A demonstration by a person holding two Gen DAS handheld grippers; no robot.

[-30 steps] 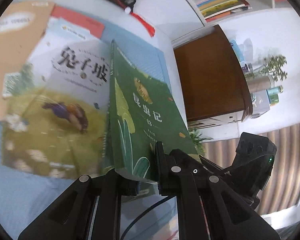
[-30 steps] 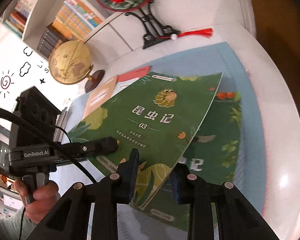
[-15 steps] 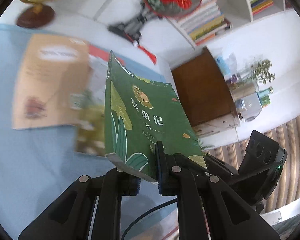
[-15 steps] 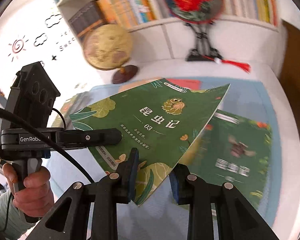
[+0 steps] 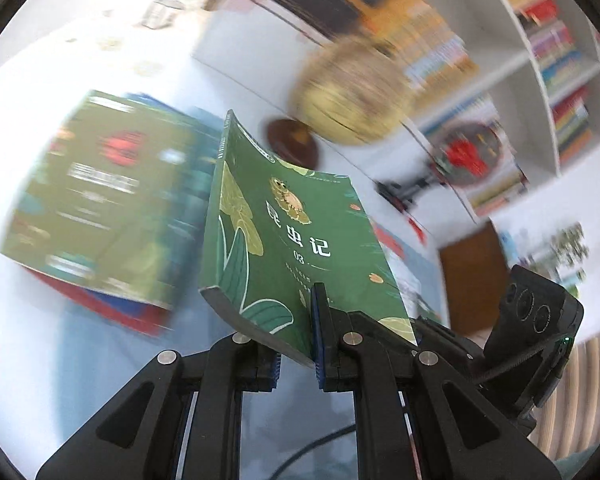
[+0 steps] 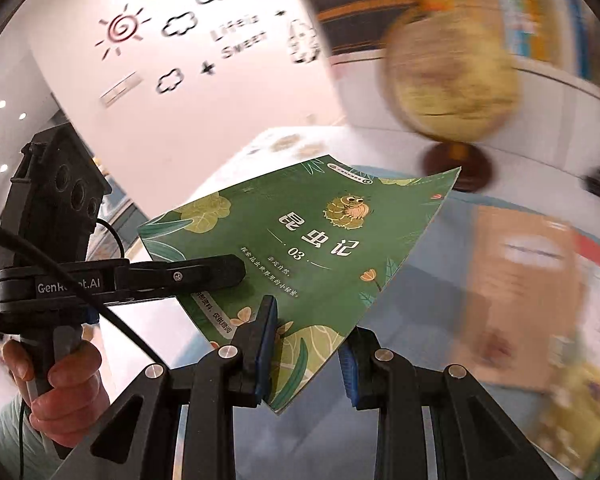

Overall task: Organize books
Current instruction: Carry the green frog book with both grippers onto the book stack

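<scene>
Tongs status: your left tongs [image 5: 296,344] are clamped on the lower edge of the green book [image 5: 296,240], close to its spine corner, with the jaws nearly together and the blue pads pressing the cover and the back. Your right tongs [image 6: 306,354] grip the same green book [image 6: 300,248] at its bottom corner, jaws slightly wider, one pad on the cover and the other behind the pages.

You hold the book between both tongs, clear of the desk [image 5: 40,360], with the cover facing up and tilted. In the right wrist view, the left tongs reach in from the left and cross the cover's lower left area, and your hand [image 6: 60,376] grips that handle.

Below and left of the held book in the left wrist view, a blurred stack of books [image 5: 96,200] lies on the desk's blue mat; its top cover is green. Blur hides the titles. In the right wrist view, a tan book [image 6: 516,292] lies flat on the mat, to the right of the held one, with other blurred covers beside it.

A globe [image 5: 352,92] on a dark round base stands beyond the held book. Bookshelves [image 5: 556,64] fill the wall behind it. A red round fan ornament [image 5: 468,152] on a black stand sits to the globe's right.
</scene>
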